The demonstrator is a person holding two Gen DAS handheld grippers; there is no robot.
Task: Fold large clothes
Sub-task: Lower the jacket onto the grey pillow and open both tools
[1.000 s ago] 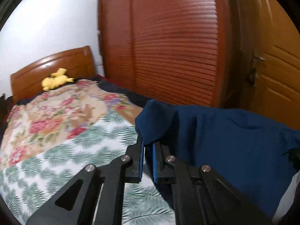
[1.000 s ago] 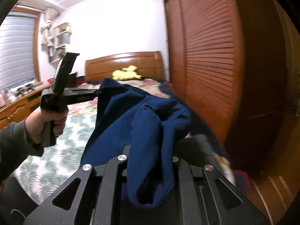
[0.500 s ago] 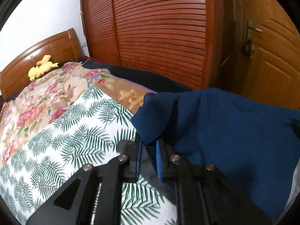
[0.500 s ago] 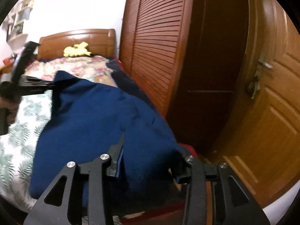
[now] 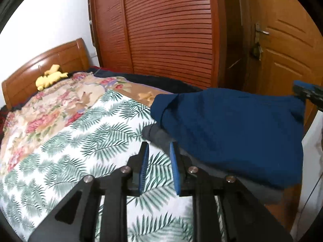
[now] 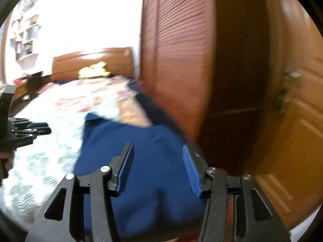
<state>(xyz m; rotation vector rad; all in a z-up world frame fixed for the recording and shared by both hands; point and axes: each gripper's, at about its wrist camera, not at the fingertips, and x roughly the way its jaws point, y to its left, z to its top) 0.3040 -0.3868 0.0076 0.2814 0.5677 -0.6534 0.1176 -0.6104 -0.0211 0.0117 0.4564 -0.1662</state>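
Observation:
A dark blue garment lies spread on the right edge of the bed, over a grey garment. It also shows in the right wrist view, hanging over the bed's side. My left gripper is open and empty just left of the garment, above the leaf-print sheet. My right gripper is open and empty above the garment's near part. The right gripper's blue-padded tip shows at the far right of the left wrist view. The left gripper shows at the left edge of the right wrist view.
The bed has a leaf-print sheet and a floral quilt. A yellow plush toy lies by the wooden headboard. A slatted wardrobe and a wooden door stand close on the right.
Both grippers have opened and let go of the blue garment, which now lies on the bed's edge. The right gripper has pulled back over it.

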